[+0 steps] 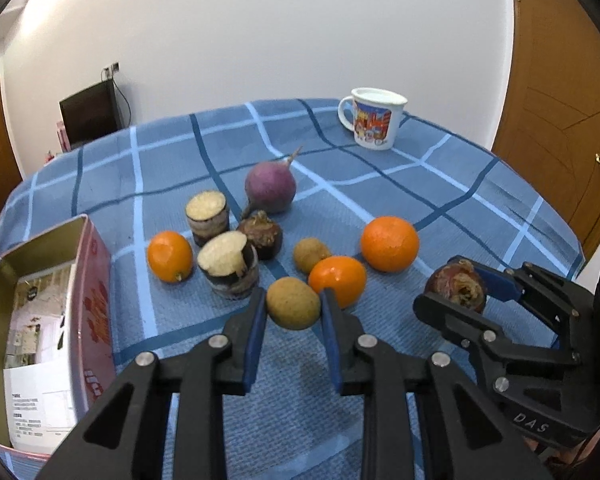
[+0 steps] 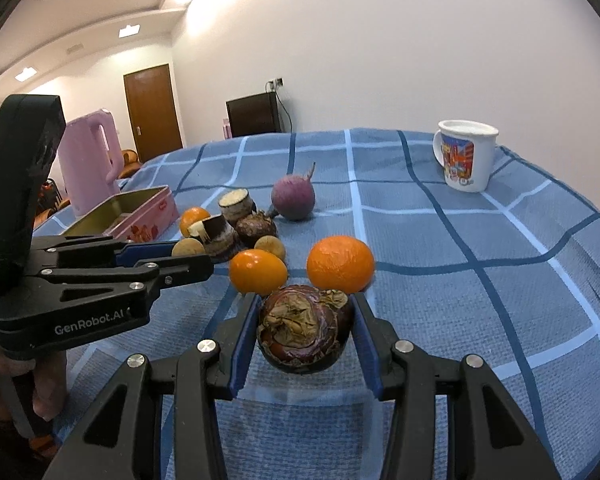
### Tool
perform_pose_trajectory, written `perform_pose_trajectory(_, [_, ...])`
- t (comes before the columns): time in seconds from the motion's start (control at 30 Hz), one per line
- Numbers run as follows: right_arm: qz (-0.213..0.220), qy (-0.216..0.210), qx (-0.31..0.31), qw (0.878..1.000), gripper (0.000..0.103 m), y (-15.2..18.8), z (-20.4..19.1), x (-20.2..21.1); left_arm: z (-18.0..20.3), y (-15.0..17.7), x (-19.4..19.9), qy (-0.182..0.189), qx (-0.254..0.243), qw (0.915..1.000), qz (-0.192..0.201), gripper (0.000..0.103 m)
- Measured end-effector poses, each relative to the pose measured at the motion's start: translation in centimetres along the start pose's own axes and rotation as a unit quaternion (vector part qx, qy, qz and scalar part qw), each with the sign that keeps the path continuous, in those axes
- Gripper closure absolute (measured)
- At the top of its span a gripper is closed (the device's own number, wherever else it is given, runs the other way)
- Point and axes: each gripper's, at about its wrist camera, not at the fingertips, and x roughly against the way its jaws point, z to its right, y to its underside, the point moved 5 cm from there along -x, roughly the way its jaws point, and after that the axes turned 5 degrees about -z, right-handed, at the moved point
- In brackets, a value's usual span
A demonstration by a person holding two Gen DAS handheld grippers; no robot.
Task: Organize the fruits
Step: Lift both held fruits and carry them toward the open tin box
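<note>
My left gripper (image 1: 293, 309) is shut on a small brown round fruit (image 1: 293, 303) near the front of the blue checked cloth (image 1: 480, 208). In the right wrist view the same gripper (image 2: 190, 259) reaches in from the left, with that brown fruit (image 2: 188, 247) showing between its fingers. My right gripper (image 2: 305, 332) is shut on a dark purple fruit with a dry brown top (image 2: 305, 330), and both pads press its sides. Behind them lie three oranges (image 1: 389, 244) (image 1: 338, 280) (image 1: 169, 256), a second brown fruit (image 1: 311, 255) and another dark purple fruit (image 1: 261, 234).
An open pink tin (image 1: 96, 300) with a gold inside stands at the left. Two cut dark stubs (image 1: 208, 216) (image 1: 229, 264) and a purple radish (image 1: 271, 187) sit mid-table. A printed mug (image 1: 374, 122) is at the far right, a pink kettle (image 2: 90, 160) beyond the tin.
</note>
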Motion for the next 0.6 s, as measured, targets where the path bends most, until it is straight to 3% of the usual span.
perform_pose_trajectory(0.6, [0.063,-0.006,0.016,0.998,0.056,0.0,-0.6,1.8,-0.4,0.8,1.8,0.005,0.013,0.9993,0.036,0.075])
